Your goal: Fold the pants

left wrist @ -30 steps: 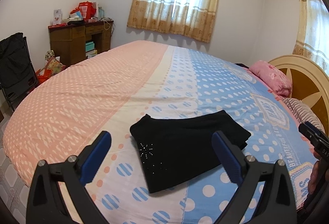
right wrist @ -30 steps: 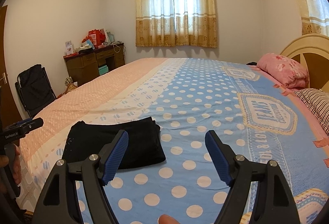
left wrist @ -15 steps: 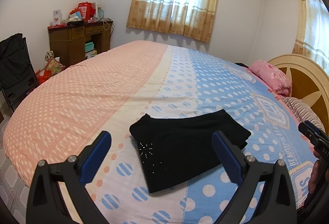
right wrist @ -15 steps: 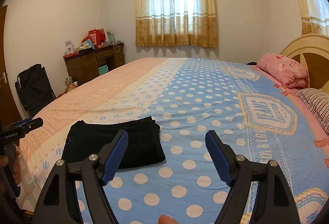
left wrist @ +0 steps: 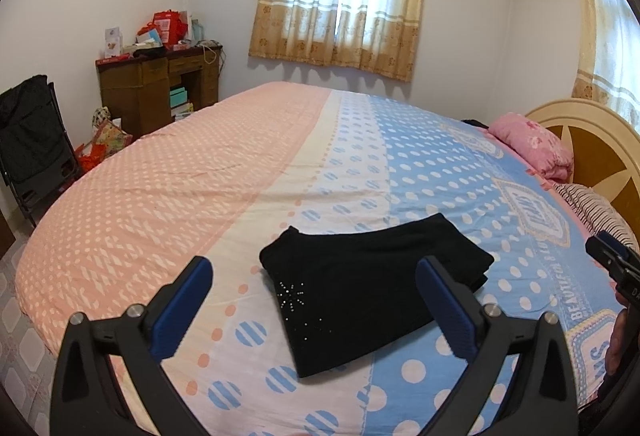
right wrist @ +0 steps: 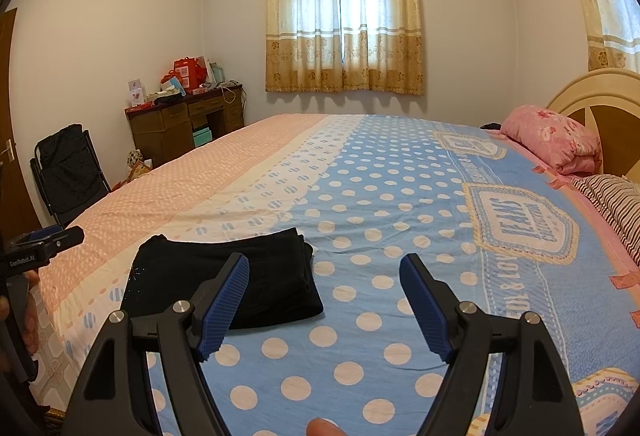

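Observation:
The black pants lie folded into a compact rectangle on the bed, with a small rhinestone star on the near left part. In the right wrist view the pants lie to the left of my fingers. My left gripper is open and empty, held above the bed with the pants seen between its blue pads. My right gripper is open and empty, held above the blue dotted cover to the right of the pants. Neither gripper touches the pants.
The bed cover is pink on the left and blue with white dots on the right. A pink pillow and a striped pillow lie by the headboard. A wooden desk and a black chair stand left of the bed.

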Demonstrator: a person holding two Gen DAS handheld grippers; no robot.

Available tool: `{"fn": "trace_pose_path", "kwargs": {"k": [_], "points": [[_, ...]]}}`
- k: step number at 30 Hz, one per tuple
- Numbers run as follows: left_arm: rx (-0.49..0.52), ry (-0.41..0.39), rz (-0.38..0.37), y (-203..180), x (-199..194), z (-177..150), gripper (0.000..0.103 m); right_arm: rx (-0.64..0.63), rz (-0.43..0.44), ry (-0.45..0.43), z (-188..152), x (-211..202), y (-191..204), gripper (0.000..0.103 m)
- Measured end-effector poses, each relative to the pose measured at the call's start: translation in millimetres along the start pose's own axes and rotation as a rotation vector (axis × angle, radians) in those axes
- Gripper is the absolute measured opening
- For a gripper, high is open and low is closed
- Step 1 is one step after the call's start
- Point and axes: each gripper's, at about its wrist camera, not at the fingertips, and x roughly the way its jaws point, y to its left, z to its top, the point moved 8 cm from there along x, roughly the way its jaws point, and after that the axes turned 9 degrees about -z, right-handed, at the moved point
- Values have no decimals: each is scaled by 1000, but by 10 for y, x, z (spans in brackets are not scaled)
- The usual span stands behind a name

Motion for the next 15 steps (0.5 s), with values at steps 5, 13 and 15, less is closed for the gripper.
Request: {"fn": "trace_pose_path", "kwargs": {"k": [5,13,15], "points": [[15,-35,9,-21,-80,72,103,-6,3,-7,12,-22,14,79],[15,-68,27,13,-152,144,103,-34,22,-34,43,-101,59,79],[16,-65,31,16,-151,142,103,-47,25,-40,42,-121,83,79]]}}
